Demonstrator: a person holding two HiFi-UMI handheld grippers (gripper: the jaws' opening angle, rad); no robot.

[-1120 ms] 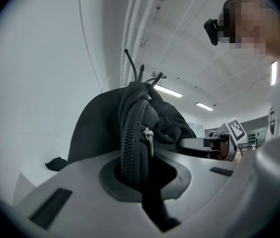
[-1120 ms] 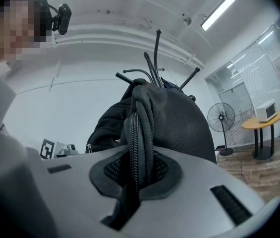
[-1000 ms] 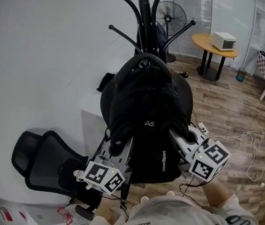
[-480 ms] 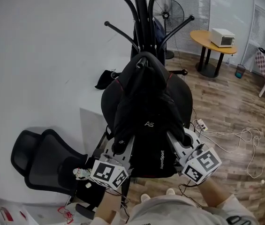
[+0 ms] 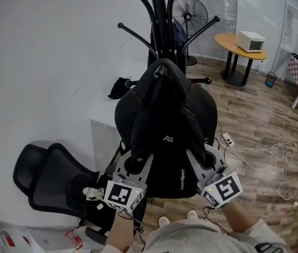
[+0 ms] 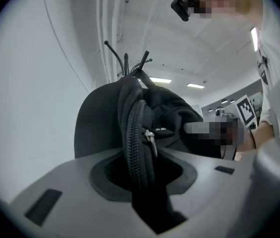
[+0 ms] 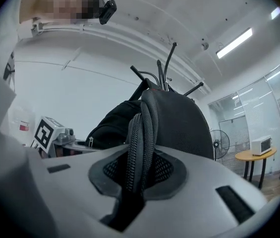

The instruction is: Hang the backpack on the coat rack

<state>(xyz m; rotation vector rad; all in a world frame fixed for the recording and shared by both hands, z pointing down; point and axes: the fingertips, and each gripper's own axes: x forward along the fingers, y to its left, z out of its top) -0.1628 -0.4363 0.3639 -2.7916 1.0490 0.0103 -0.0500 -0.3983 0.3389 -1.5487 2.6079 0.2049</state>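
Plainly, backpack (image 5: 164,115) reads "AS" (also "AspenSport").

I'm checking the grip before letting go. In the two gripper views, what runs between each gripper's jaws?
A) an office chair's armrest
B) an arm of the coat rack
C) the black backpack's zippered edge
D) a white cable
C: the zippered edge of the backpack runs between the jaws of the left gripper and of the right gripper. Both pairs of jaws are opening.
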